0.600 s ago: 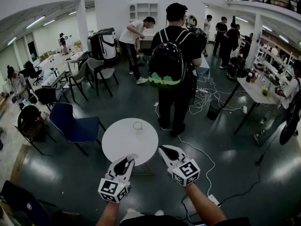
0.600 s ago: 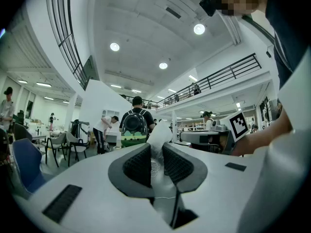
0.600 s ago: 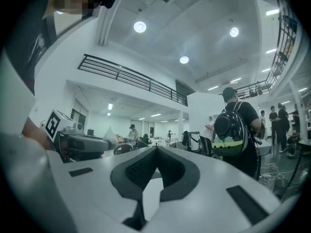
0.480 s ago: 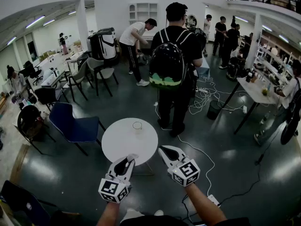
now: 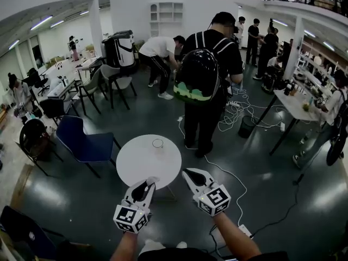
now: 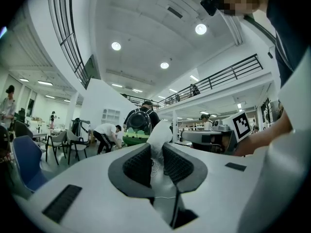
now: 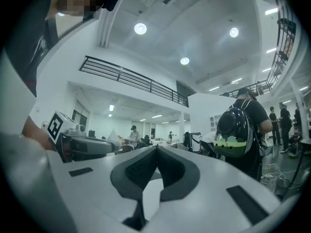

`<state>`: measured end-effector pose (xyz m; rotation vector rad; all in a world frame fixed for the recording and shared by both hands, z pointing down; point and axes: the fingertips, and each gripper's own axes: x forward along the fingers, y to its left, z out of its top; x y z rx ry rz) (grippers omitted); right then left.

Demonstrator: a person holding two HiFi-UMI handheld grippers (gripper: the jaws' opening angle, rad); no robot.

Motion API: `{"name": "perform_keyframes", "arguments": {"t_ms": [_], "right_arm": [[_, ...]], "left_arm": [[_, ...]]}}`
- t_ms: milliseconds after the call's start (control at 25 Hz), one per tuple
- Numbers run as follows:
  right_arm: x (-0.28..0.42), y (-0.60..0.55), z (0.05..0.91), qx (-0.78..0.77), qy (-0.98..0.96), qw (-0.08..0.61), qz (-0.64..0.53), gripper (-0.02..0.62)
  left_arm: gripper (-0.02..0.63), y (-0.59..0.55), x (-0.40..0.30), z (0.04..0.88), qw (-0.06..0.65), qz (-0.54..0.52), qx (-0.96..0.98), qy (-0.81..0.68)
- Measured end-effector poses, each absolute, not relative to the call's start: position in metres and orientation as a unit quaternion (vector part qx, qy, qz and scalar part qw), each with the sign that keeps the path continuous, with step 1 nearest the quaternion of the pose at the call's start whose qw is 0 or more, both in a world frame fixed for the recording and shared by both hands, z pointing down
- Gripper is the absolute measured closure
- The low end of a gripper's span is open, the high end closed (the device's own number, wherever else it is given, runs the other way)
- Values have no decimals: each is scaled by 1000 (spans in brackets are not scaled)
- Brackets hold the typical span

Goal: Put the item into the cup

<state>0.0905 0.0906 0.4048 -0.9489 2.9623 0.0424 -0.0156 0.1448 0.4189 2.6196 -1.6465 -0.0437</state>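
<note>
A small clear cup stands near the far edge of a round white table. In front of the table's near edge my left gripper is level and shut on a white crumpled item. In the left gripper view the item sits pinched between the dark pads and sticks out past the tips. Beside it on the right, my right gripper points at the table. Its jaws meet at the tip in the right gripper view, with nothing between them.
A person with a black and green backpack stands just beyond the table. A blue chair is to its left. Cables and a dark bin lie on the floor at the right. Desks and several people fill the room's edges.
Both grippers stay where they were. The person with the backpack has shifted slightly right and bent the head down; the person in white behind has bent further over.
</note>
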Motion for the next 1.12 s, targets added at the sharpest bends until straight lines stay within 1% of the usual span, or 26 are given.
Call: {"name": "perform_keyframes", "arguments": {"t_ms": [320, 520, 1120], "right_arm": [[102, 89, 423, -304, 952, 13, 17, 578], [111, 83, 423, -307, 952, 12, 13, 578], [90, 36, 428, -306, 952, 9, 8, 578]], "left_arm": [[523, 144, -9, 441, 31, -17, 844, -535], [523, 137, -1, 439, 31, -14, 844, -535], [523, 89, -26, 442, 37, -17, 843, -537]]}}
